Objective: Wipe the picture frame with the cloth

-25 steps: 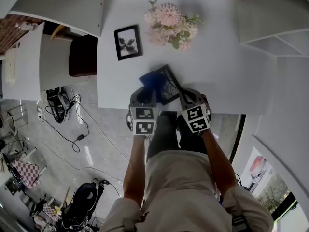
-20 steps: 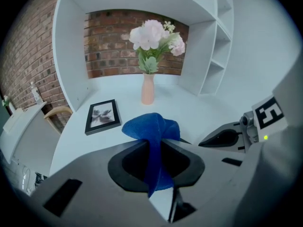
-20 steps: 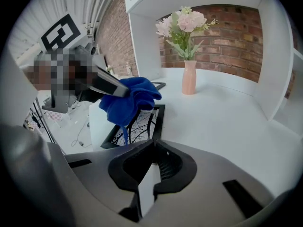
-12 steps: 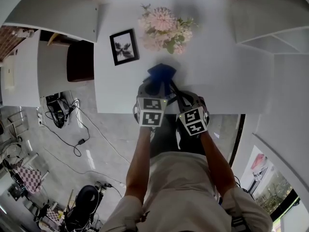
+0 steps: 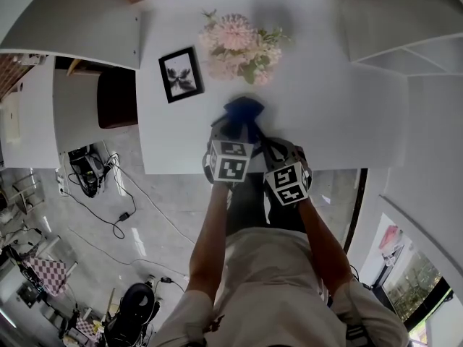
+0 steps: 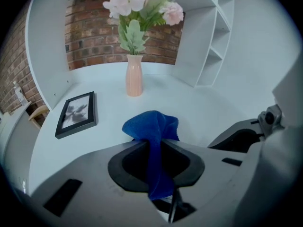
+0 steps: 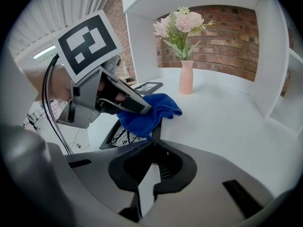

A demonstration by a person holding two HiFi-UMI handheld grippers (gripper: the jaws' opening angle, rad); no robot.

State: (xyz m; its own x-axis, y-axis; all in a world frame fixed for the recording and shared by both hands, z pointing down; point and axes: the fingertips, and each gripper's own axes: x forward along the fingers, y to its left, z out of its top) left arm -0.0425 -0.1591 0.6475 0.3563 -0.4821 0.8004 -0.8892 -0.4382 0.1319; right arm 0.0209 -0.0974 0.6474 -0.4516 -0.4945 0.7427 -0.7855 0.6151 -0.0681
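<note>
Lying flat, one picture frame; one held frame; one cloth; one vase.

Beige shirt (grey left hand-held gripper)

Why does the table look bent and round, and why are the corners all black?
Head view: the wide lens bows the table at its edges. Left gripper view: black corners ring a round picture, the shelves curve, yet the blue cloth looks sharp. Right gripper view: the same dark ring, and the brick wall bends.
</note>
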